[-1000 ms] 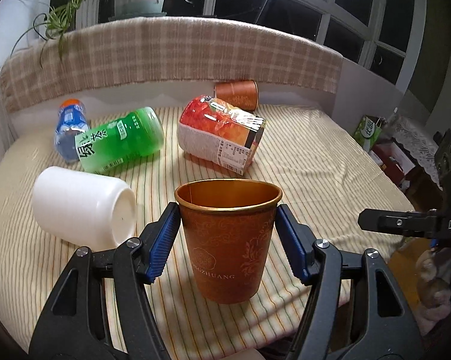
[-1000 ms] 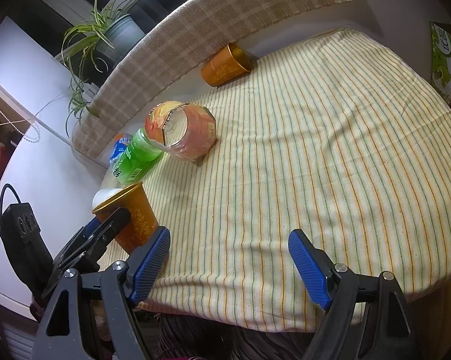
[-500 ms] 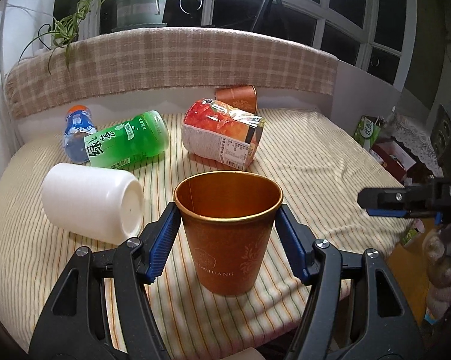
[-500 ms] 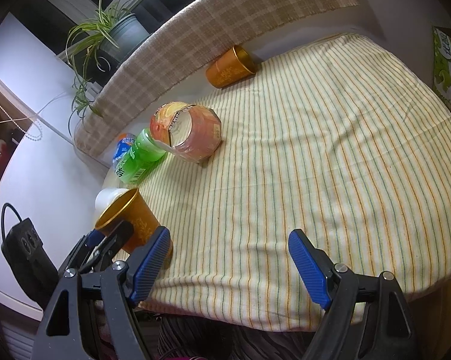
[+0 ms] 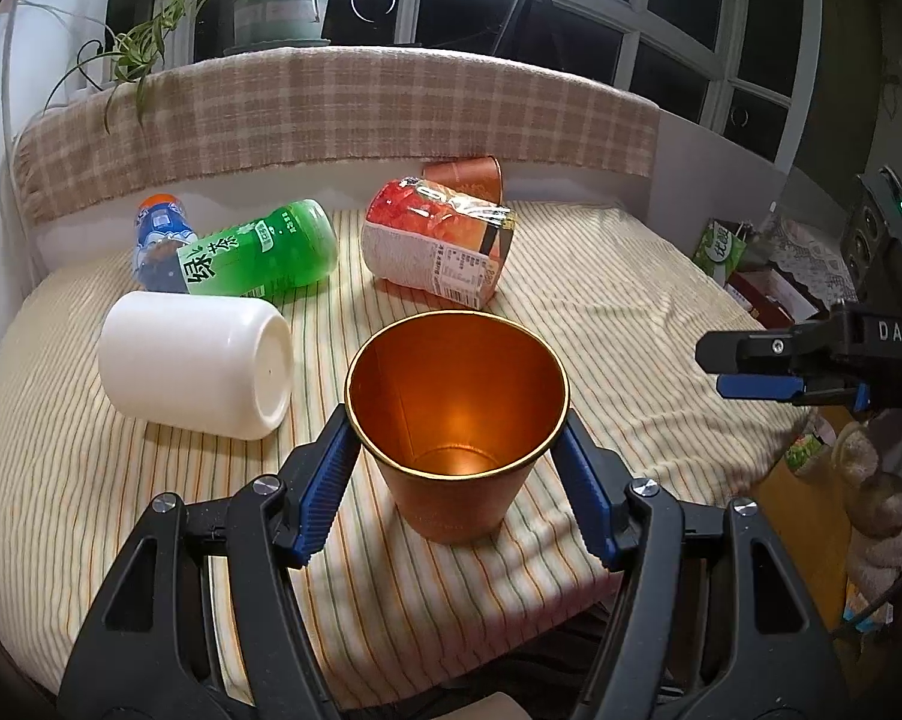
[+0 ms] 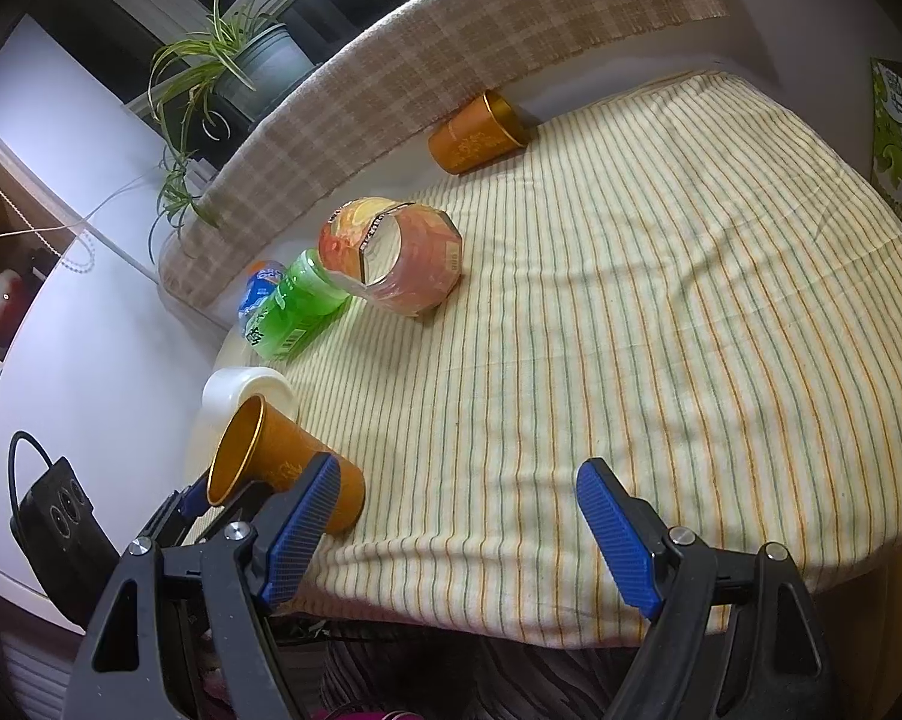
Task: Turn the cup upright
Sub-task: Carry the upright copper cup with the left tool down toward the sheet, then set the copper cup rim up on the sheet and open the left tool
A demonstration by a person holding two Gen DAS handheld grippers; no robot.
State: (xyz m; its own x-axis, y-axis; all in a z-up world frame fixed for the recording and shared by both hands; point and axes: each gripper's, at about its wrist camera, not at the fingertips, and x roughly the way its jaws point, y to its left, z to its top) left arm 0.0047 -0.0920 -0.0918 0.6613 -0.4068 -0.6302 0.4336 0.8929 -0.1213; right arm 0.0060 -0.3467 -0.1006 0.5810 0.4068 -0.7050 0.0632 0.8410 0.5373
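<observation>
So the copper-coloured cup is sitting mouth-up near the front edge of the bench, on the striped cloth, right between the blue pads of the left claw. The pads look to be touching or a hair off the wall just under the rim, so I can't honestly say if it's clamped or only bracketing the cup. From the right wrist view the same cup looks tipped, but that camera is rolled, so I'd trust the left one: it reads as standing. The right claw is spread wide with nothing in it, hovering off to the side over the cloth edge. On handling: my guess is thin metal or foil-lined paper, empty, so very light and easy to knock over. The wall is smooth and tapered, meaning a squeeze low down would want to squirt it upward; the band just below the rolled gold rim is the stiffest place to hold, and gently, since a thin wall could dent. The soft wrinkly cloth isn't a great footing either. A second copper cup lies on its side at the back, past the white jar, green tea bottle and red-label tub.
</observation>
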